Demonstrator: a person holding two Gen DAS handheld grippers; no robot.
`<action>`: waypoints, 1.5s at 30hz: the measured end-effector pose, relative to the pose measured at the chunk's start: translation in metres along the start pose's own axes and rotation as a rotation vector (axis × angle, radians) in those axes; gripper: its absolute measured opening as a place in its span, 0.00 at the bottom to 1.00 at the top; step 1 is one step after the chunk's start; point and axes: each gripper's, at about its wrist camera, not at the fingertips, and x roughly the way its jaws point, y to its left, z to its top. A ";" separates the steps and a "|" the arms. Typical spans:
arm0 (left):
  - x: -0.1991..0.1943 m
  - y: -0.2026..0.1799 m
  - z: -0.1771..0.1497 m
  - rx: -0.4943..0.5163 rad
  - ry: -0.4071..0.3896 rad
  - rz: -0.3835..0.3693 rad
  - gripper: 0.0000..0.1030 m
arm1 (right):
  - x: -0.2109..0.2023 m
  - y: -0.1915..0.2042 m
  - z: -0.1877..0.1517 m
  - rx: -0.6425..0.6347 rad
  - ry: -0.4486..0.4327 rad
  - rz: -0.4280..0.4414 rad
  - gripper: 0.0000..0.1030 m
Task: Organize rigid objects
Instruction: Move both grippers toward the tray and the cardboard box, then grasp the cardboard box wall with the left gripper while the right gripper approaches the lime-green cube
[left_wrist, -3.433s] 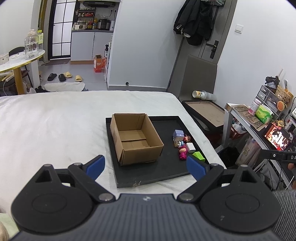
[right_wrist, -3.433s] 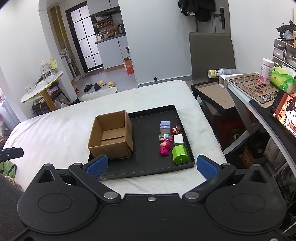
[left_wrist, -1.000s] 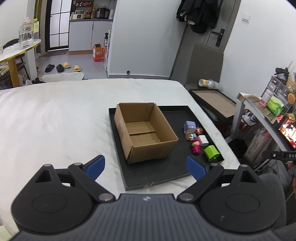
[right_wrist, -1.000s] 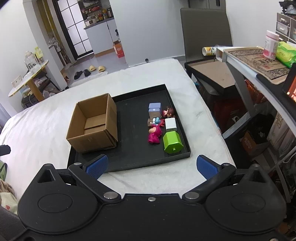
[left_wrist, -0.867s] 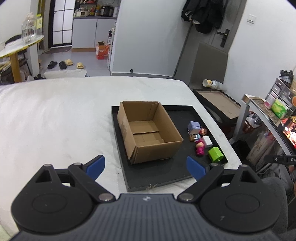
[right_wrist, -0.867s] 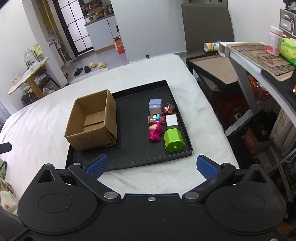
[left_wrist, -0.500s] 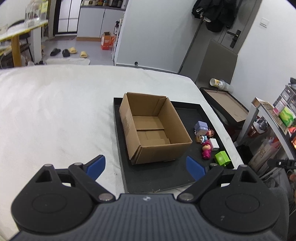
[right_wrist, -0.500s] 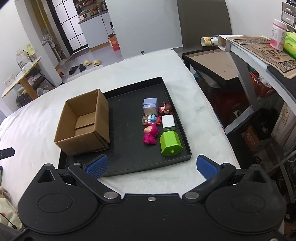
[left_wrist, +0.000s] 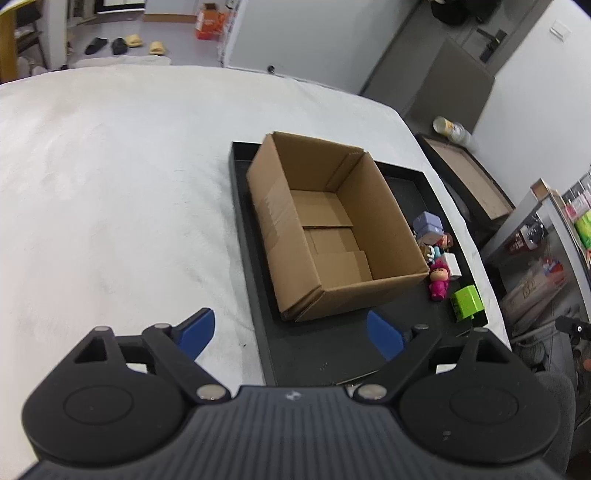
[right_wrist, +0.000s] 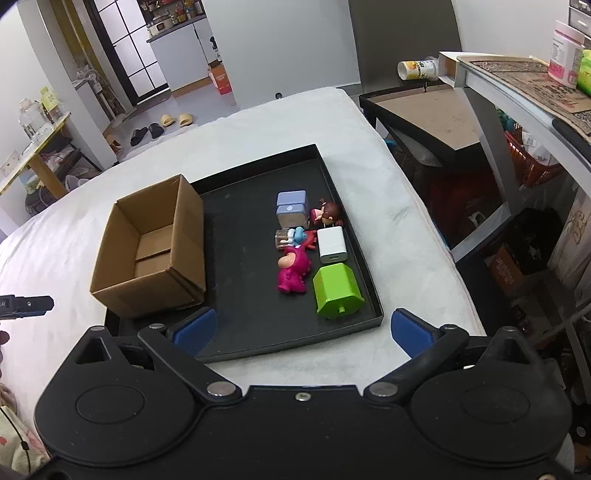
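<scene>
A black tray (right_wrist: 371, 291) lies on a white-covered bed (left_wrist: 122, 192), with an open cardboard box (left_wrist: 332, 229) standing on its left part. The left wrist view looks down into the box and shows only its bare flaps inside; the small things beyond its right wall are partly hidden there.

The right wrist view shows them plainly in a cluster on the tray's right part: a lilac block (right_wrist: 292, 210), a brown-haired figurine (right_wrist: 328, 214) just beside it, a white charger cube (right_wrist: 331, 244), a small blue-and-red figure (right_wrist: 297, 236), which may rest against a clear piece, a magenta doll (right_wrist: 293, 269) and a green block (right_wrist: 337, 290) nearest the tray's front edge.

The left gripper (left_wrist: 290, 334) hangs over the tray's near left corner; its jaws have just been closing a little yet stand wide, nothing between them. The right gripper (right_wrist: 301, 330) is spread open above the tray's front edge, empty.
</scene>
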 end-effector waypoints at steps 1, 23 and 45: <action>0.004 0.000 0.004 0.007 0.011 -0.007 0.85 | 0.003 0.000 0.000 0.007 0.004 0.004 0.96; 0.067 -0.011 0.077 -0.048 0.142 0.018 0.68 | 0.050 0.005 0.026 0.014 0.010 -0.033 0.87; 0.101 0.008 0.040 -0.151 0.128 0.047 0.21 | 0.123 -0.010 0.029 -0.054 0.167 -0.087 0.48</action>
